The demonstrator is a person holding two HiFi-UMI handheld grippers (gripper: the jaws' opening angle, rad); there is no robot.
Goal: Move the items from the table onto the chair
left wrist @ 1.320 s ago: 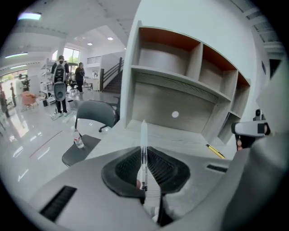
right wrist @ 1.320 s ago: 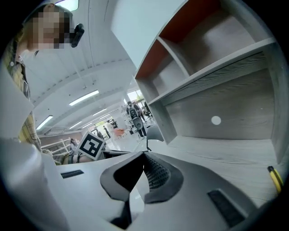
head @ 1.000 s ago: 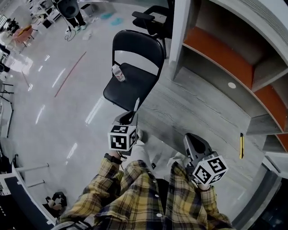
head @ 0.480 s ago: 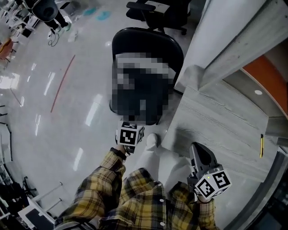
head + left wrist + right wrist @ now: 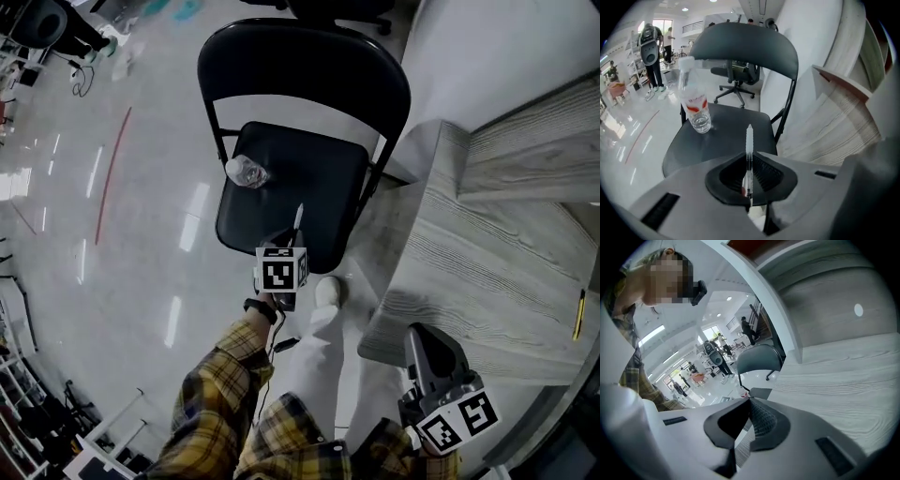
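**Left arm.** The forearm, in a yellow plaid sleeve (image 5: 220,375), is extended forward. The left gripper (image 5: 289,240) (image 5: 749,161) is level at the front edge of the black metal folding chair (image 5: 314,192) (image 5: 740,136). Its fingers are nearly closed, clamping a slim clear-barrelled pen (image 5: 298,217) (image 5: 749,143). The pen projects straight ahead, with its tip over the front part of the seat.

**Right arm.** The arm is drawn back close to the body. The right gripper (image 5: 424,339) (image 5: 750,401) sits over the near corner of the grey wood-grain surface (image 5: 487,272) (image 5: 843,394). Its fingers are pressed fully together with nothing between them.

**Seat occupancy.** A clear plastic water bottle with a red label (image 5: 247,172) (image 5: 693,105) stands upright on the seat's rear left portion, well apart from the pen. The middle and right of the seat are bare (ample room ahead of the pen tip).

**Edges.** The chair's right side runs just beside the corner of the surface. The backrest curves behind the bottle. A thin yellow stick-like item (image 5: 578,314) lies near the far right edge of the surface. The polished floor (image 5: 141,234) to the left of the chair is open.
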